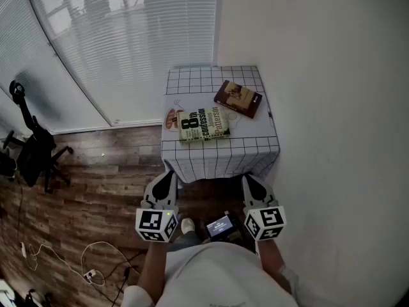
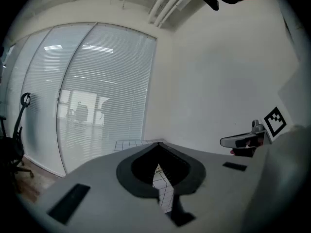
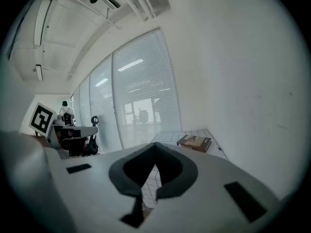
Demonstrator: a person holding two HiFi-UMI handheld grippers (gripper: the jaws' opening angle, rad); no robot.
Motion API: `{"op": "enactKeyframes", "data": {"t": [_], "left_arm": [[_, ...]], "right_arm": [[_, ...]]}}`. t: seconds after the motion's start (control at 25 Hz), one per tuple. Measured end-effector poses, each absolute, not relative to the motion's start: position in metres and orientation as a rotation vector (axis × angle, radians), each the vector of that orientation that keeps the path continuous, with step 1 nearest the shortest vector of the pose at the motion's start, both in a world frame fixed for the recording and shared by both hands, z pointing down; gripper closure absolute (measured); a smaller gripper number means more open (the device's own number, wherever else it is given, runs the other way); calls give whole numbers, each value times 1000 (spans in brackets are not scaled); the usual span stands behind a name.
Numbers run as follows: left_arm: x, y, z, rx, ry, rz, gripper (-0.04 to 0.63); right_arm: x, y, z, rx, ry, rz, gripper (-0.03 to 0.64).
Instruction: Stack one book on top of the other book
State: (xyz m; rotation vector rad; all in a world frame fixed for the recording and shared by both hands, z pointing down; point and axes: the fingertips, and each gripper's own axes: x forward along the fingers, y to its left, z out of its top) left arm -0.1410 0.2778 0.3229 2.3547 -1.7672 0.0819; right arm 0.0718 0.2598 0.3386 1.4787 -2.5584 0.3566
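While empty, left claw (image 1: 170, 174), right claw (image 1: 246, 178) — closed

Both grippers are held side by side ahead of the torso (image 1: 214, 270), level with one another and apart. The left gripper (image 1: 169, 175) points forward and slightly downward, jaws closed tip to tip, and its left marker cube (image 1: 155, 225) sits at the rear, nearest the body. The right gripper (image 1: 248, 180) takes the same pose, jaws likewise pressed together, with its right marker cube (image 1: 265, 222) rearmost. The left forearm (image 1: 152, 266) and right forearm (image 1: 271, 256) run back from the grippers to the body.
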Motion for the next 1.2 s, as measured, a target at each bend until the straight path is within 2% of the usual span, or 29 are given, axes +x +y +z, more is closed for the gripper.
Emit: {"op": "enactKeyframes", "data": {"t": [0.52, 1.2], "left_arm": [[-134, 281, 322, 2338, -1788, 74, 588], [-88, 285, 316, 2393, -1768, 114, 588]], "right_arm": [[82, 261, 339, 1467, -2566, 361, 611], [135, 267, 338, 1568, -2580, 364, 609]]}}
